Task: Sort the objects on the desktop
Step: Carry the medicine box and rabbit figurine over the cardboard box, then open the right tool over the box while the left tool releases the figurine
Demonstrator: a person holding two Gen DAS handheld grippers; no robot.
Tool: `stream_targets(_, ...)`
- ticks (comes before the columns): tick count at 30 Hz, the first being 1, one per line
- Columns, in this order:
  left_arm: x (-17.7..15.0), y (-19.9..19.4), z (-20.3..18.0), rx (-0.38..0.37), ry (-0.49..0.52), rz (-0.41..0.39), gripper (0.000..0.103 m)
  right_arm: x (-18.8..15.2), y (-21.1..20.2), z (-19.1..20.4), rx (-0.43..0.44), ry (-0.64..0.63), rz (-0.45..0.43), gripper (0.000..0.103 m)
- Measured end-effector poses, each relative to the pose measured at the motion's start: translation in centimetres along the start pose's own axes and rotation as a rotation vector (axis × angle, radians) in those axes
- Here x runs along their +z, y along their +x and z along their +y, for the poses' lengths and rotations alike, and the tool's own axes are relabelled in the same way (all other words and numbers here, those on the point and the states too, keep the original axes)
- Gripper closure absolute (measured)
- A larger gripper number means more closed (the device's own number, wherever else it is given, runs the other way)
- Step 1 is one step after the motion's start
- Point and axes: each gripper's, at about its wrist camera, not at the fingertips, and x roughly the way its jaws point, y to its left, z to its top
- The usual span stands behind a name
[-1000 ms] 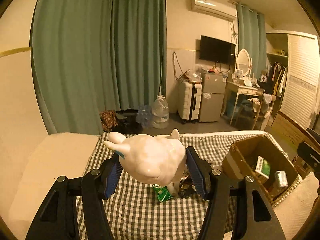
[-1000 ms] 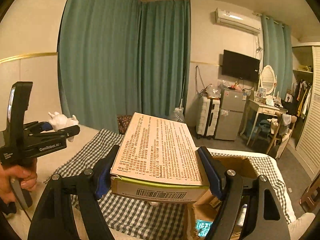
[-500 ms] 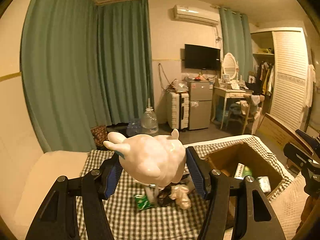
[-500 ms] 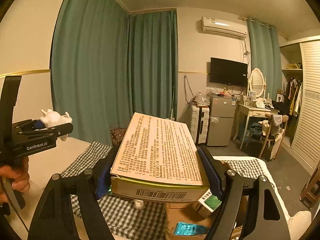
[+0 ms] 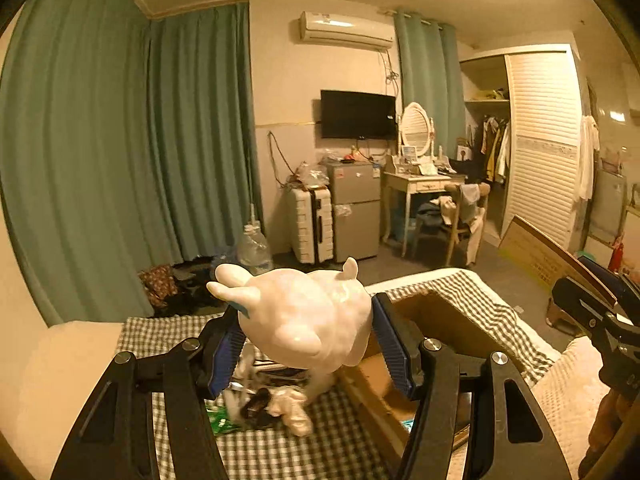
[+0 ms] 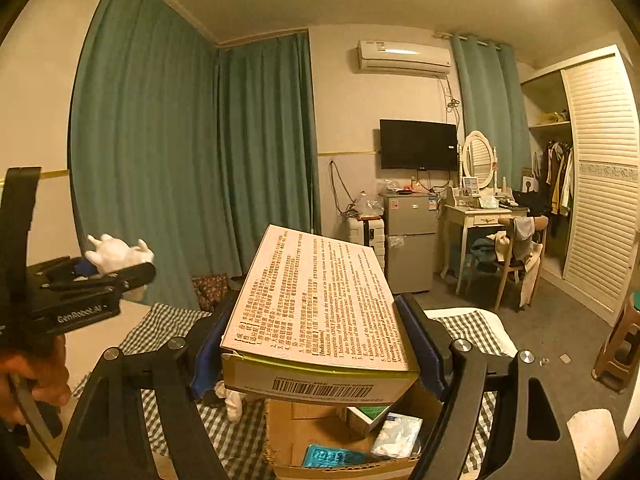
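The left claw (image 5: 308,344) is clamped on a glossy white animal figurine (image 5: 304,320), which is held in the air above the checked cloth (image 5: 280,452) and beside the open cardboard box (image 5: 432,320). The right claw (image 6: 316,344) is clamped on a flat printed carton (image 6: 320,304), which is held level above the same cardboard box (image 6: 320,432); a blister pack and small packets are seen inside it. A small heap of unsorted items (image 5: 272,400) is seen on the cloth just below the figurine.

Hazards, as judged from this position:

1. The figurine is rounded and smooth, and it is gripped across its body only. A slip or a rotation between the pads is to be expected if the claw is tilted sharply or jolted. A fall onto the box rim could cause breakage if the piece is ceramic; the material cannot be confirmed.
2. The carton is wide and is held by its side edges. If it is released off-centre, it may be caught on the box wall and left tilted.
3. Both claws are directed at one opening. A collision between them, or between carton and figurine, is likely if both are lowered together.
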Motion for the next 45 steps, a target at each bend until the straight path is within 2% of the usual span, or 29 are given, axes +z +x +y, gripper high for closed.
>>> stream_targets(5,-0.1,2.2,-2.2,-0.023,0.019,0.029,0.040,-0.6,1.1,-1.0,-0.033,-0.010,0.021,0.026)
stream_targets(15,-2.0,7.7,-6.3,-0.100,0.048,0.129,0.040,-3.1,4.4,-4.6,-0.057,0.059,0.104,0.026)
stream_targets(25,-5.3,14.3,-9.4,-0.160,0.063,0.259,0.040,-6.8,10.2,-6.8,-0.064,0.094,0.259,0.026)
stream_targets(37,-8.5,20.2,-10.9,-0.213,0.092,0.395,0.040,-10.1,15.4,-7.5,-0.103,0.079,0.421,0.025)
stream_targets(40,-9.2,21.4,-10.8,-0.216,0.092,0.435,0.035,-11.0,16.8,-7.9,-0.113,0.086,0.476,0.025)
stream_targets(42,-9.5,21.9,-10.5,-0.215,0.084,0.445,0.021,-11.4,17.2,-7.9,-0.112,0.089,0.496,0.022)
stream_targets(45,-9.7,22.3,-10.2,-0.240,0.072,0.451,0.019,-11.7,17.5,-8.2,-0.114,0.099,0.497,0.015)
